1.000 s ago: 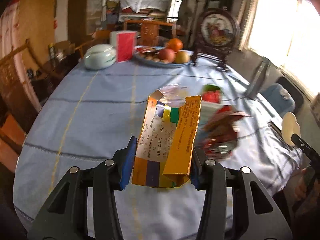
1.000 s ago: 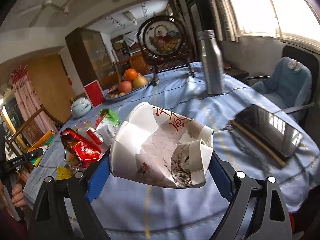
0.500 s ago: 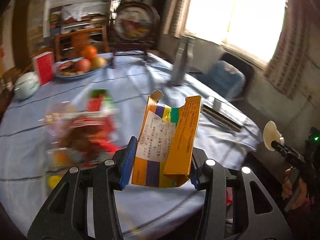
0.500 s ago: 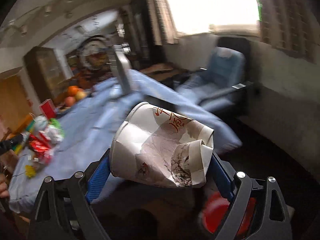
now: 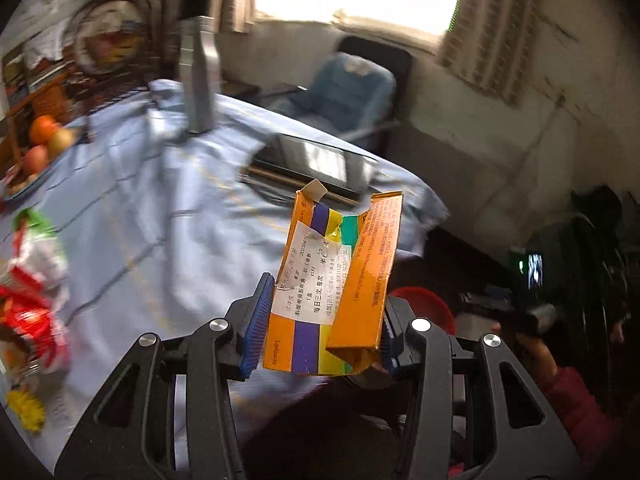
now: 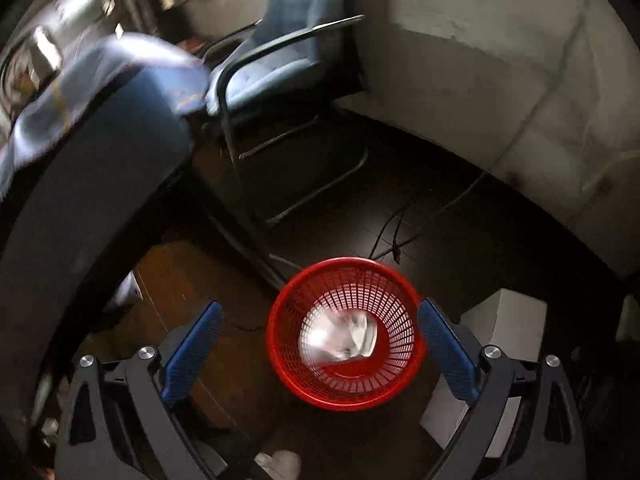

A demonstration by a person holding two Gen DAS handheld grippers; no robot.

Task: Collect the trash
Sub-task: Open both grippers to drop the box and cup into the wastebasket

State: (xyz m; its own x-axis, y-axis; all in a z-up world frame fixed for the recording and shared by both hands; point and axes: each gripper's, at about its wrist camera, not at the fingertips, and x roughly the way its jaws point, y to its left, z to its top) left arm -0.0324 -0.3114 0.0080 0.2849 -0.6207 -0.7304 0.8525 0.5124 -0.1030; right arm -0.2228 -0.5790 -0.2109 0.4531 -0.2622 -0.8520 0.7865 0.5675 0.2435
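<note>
My left gripper (image 5: pixel 320 334) is shut on a torn orange, purple and yellow carton (image 5: pixel 332 288), held upright past the edge of the blue-clothed table (image 5: pixel 168 208). Behind the carton peeks the rim of a red basket (image 5: pixel 424 304). In the right wrist view my right gripper (image 6: pixel 318 346) points down over the red mesh basket (image 6: pixel 280 352) on the dark floor. Its jaws are opening wide with nothing between them. The crumpled white paper cup (image 6: pixel 344 336) lies blurred inside the basket, below the blue pads (image 6: pixel 192 352).
Wrappers (image 5: pixel 28 304) and a fruit plate (image 5: pixel 40 144) lie on the table's left. A steel bottle (image 5: pixel 198 76) and a dark tablet (image 5: pixel 316 164) stand farther back. A blue chair (image 6: pixel 288 40) and a white box (image 6: pixel 504 320) flank the basket. A person's sleeve (image 5: pixel 576 400) is at right.
Both grippers swung off the table toward the floor at its right. The right gripper let go of the paper cup, which dropped into the red basket. The left keeps its carton.
</note>
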